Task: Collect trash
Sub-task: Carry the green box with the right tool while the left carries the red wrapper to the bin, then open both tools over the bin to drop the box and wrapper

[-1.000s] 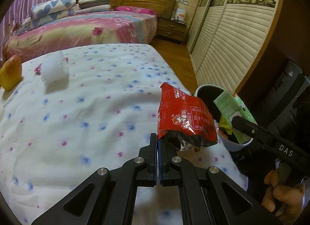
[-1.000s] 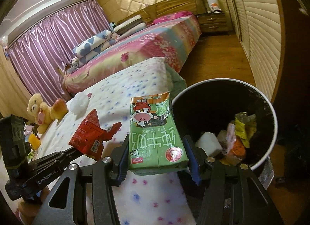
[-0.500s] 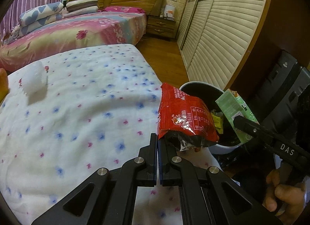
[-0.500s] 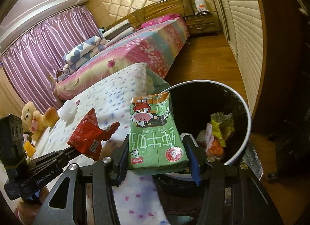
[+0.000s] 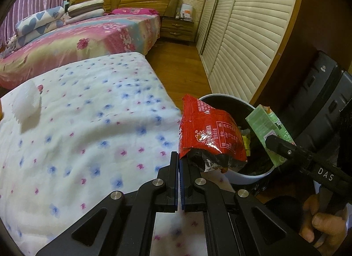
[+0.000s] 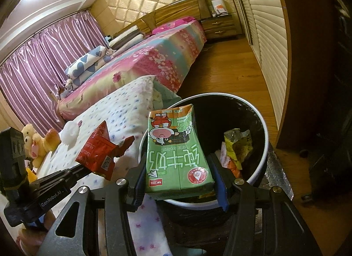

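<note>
The white-rimmed bin (image 6: 261, 146), black-lined, holds crumpled yellow and orange wrappers (image 6: 236, 146) at 3 o'clock. Right gripper (image 6: 179, 181) pinches a green milk carton (image 6: 176, 154) over it; left gripper (image 5: 180, 163), pressed together, pinches a red snack bag (image 5: 209, 132) at its rim.

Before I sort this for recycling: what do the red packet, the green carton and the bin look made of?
Red packet: glossy plastic film, crinkled, probably foil-lined. Green carton: printed coated paperboard with folded seams. Bin: smooth white rim, plastic or painted metal, with a black plastic liner.
</note>
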Demonstrator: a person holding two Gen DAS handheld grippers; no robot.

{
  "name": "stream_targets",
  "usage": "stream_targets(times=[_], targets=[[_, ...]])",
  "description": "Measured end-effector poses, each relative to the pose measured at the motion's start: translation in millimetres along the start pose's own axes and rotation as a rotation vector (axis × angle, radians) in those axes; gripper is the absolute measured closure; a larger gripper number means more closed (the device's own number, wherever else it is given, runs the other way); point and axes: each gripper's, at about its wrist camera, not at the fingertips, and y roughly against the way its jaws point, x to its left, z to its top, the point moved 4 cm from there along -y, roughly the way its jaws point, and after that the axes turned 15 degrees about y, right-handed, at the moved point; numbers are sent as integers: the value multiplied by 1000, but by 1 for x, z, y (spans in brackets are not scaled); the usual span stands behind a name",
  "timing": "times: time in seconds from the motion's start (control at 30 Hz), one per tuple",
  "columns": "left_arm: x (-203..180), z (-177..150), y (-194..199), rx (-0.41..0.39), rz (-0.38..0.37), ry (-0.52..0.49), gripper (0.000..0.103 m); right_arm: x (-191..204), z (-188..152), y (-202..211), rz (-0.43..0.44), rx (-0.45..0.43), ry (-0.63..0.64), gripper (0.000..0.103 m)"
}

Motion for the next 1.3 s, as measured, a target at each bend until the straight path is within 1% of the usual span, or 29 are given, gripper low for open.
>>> stream_targets(times=[0.47, 1.2, 1.3], targets=[[-12, 5, -13, 9, -4, -10, 103, -11, 4, -4, -21, 5, -8, 51], [-41, 14, -37, 28, 2, -62, 103, -33, 13, -18, -40, 30, -22, 51], [-43, 14, -40, 31, 5, -66, 103, -35, 14, -19, -39, 31, -23, 52]])
